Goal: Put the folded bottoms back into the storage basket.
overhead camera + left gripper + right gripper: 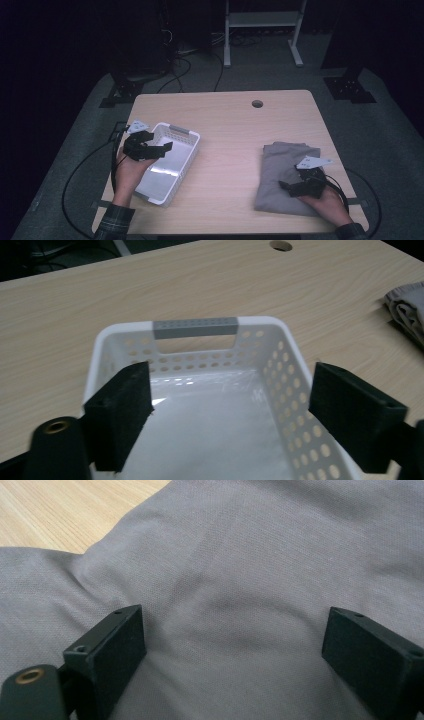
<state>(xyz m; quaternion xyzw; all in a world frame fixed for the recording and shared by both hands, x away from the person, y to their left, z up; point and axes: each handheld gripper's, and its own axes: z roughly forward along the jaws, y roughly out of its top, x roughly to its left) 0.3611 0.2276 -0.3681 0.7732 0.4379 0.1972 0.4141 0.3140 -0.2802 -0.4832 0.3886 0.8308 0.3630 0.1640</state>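
A white perforated basket with a grey handle stands on the left part of the wooden table. My left gripper hovers over its near-left side, open, and the left gripper view looks down into the basket, where nothing lies. On the right lies a folded grey cloth. My right gripper rests low on that cloth, its jaws wide apart with the fabric spread flat between them, unpinched.
The table has a round cable hole near its far edge. Cables trail off both sides onto the dark floor. A white frame stands beyond the table.
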